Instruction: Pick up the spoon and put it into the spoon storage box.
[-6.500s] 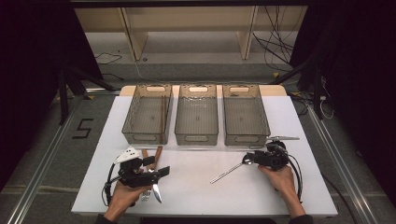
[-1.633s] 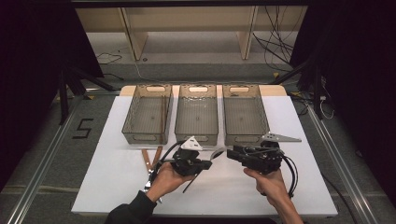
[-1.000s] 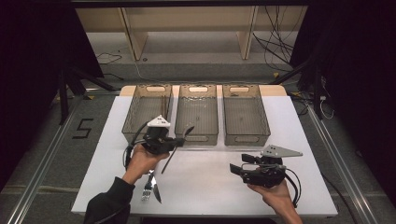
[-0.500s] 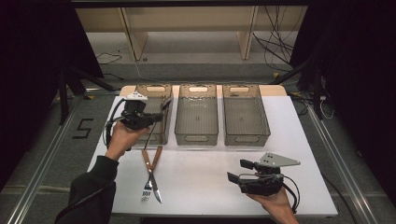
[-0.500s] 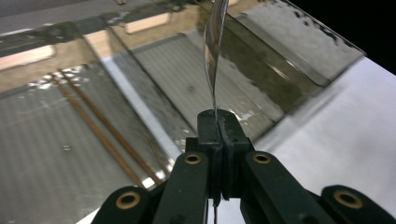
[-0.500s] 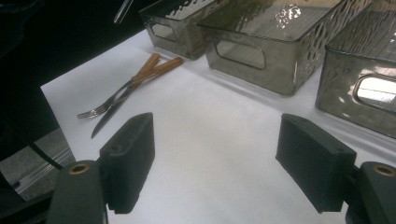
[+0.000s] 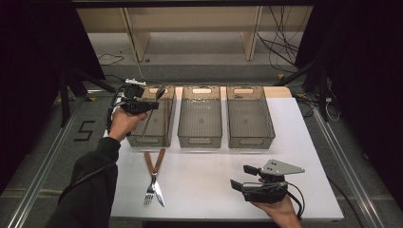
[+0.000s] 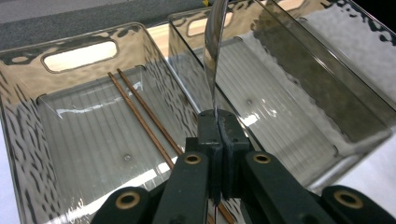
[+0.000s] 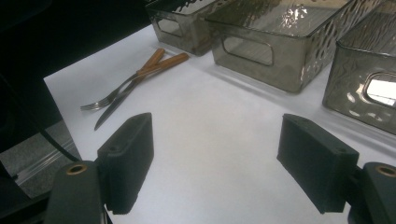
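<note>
While the left gripper hangs over the far end of the left bin, its jaws are pressed together on the thin handle of a spoon, which rises from between the pads with its bowl end uppermost. In the high view the spoon slants up and to the right from the gripper, above the left bin's far right part. The left gripper view looks down into that bin, where a pair of brown chopsticks lies side by side on the ribbed floor, running from near the far handle slot toward the near end. The spoon's metal stem stands in front of the wall shared by the left bin and the middle bin.

On the white table, just in front of the left bin, a fork and a knife with brown wooden handles lie crossed, tines and blade toward the near edge. The middle bin and the right bin sit side by side farther right.

At the near right, the right gripper rests low over bare table in the person's hand, pointing left. Its jaws have just been opening and stand wide apart with nothing between them; the right gripper view shows white tabletop between the two black pads.
</note>
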`<state>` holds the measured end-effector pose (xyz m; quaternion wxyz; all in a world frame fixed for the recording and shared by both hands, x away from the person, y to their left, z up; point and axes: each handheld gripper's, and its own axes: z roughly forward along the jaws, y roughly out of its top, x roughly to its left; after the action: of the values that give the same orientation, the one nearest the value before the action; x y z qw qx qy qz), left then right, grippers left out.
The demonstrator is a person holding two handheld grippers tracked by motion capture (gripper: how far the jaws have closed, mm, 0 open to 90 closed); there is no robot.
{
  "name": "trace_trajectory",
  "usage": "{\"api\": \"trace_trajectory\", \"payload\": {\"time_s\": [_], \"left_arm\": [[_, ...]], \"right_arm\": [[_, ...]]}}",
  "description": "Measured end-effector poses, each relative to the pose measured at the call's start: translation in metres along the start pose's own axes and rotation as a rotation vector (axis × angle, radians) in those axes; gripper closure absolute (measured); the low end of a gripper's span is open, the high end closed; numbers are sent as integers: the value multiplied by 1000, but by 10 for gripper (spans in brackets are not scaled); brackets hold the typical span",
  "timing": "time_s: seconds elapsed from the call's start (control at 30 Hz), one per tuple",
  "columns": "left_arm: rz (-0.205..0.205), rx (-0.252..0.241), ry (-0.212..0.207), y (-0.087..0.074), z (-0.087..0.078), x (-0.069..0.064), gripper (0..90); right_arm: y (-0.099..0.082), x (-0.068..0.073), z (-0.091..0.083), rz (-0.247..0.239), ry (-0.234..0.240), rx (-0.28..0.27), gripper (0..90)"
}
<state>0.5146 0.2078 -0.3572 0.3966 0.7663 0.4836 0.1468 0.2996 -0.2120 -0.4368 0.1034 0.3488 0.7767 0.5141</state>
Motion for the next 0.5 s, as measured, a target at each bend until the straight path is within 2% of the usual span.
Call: {"api": "trace_trajectory", "payload": {"time_s": [0.17, 0.33, 0.5], "left_arm": [[-18, 3, 34, 6, 8, 13, 891], [-35, 7, 64, 4, 16, 22, 891], [-54, 17, 55, 3, 20, 23, 891]], "right_arm": [[-1, -1, 0, -2, -3, -5, 273], [-1, -1, 0, -3, -2, -5, 273], [-2, -1, 1, -4, -2, -3, 275]]}}
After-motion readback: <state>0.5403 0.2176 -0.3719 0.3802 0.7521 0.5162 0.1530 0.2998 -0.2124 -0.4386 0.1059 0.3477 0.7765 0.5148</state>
